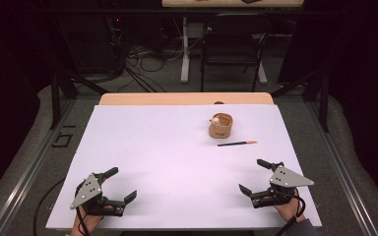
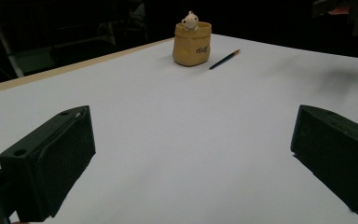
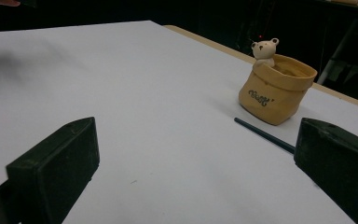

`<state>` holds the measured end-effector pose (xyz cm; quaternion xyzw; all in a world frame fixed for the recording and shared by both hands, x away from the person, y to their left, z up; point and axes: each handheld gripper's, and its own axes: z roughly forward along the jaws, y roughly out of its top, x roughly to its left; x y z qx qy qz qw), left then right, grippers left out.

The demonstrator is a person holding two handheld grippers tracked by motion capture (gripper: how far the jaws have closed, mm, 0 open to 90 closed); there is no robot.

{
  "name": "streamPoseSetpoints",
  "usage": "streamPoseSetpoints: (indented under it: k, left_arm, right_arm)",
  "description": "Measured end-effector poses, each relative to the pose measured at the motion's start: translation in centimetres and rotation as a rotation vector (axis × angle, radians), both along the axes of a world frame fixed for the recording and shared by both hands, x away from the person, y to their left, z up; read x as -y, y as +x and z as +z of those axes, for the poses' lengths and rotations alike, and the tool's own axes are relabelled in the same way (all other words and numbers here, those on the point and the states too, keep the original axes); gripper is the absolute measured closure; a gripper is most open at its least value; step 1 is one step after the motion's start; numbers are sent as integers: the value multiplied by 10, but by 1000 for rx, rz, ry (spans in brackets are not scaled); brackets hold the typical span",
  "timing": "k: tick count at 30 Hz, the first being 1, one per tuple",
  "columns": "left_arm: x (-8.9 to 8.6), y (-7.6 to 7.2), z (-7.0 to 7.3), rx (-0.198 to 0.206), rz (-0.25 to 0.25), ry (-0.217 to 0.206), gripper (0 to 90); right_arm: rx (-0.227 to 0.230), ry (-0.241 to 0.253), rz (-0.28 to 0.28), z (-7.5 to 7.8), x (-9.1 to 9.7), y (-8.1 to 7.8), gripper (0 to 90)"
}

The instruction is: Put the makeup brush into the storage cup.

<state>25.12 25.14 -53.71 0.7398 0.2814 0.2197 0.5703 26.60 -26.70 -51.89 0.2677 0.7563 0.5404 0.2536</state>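
Pencil (image 1: pixel 236 143) lies flat on the white desk (image 1: pixel 167 162), just beside the tan bear pot (image 1: pixel 220 126), perhaps not touching it. Left claw (image 1: pixel 119 184) and right claw (image 1: pixel 252 176) rest low at the near edge, both spread wide, holding nothing, angled inward.

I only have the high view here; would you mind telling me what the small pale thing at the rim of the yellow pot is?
Observer: It is a little bear figure peeking over the rim of the yellow pot.
Operator: Thank you. Does the pot carry any marking?
Observer: Yes, dark lettering on its side, too small to read.
Operator: And how does the pencil lie relative to the pot?
Observer: The pencil lies flat close in front of the pot, apparently apart; its far end passes behind a jaw of the right gripper, whose jaws stand wide apart.
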Motion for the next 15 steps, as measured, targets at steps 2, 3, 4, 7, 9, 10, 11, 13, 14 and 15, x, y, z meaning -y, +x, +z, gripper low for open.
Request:
streamPoseSetpoints:
  k: [2,3,4,7,9,10,11,13,14,15]
  left_arm:
    - [0,0,0,-3,0,-4,0]
    - [0,0,0,-3,0,-4,0]
    - [-1,0,0,-4,1,-4,0]
    - [0,1,0,-5,-1,-7,0]
    - [0,1,0,-5,-4,-3,0]
    - [0,1,0,-5,-5,-5,0]
    - [0,1,0,-6,-5,-7,0]
    - [-1,0,0,-4,-1,-9,0]
    - [-1,0,0,-4,0,-9,0]
    - [-2,0,0,-5,0,-8,0]
  right_arm:
    - [-2,-4,2,0,0,2,0]
    - [-3,-4,2,0,0,3,0]
    - [-4,-5,1,-1,0,4,0]
    - [-8,-8,4,-2,0,8,0]
    - [-10,-13,7,-2,-1,10,0]
    - [-15,-15,9,-2,-1,12,0]
    - [-21,-16,11,-3,-1,14,0]
    - [-24,-16,12,-4,-1,17,0]
    - [-26,-22,7,-4,-1,18,0]
    - [-27,-18,8,-4,-1,19,0]
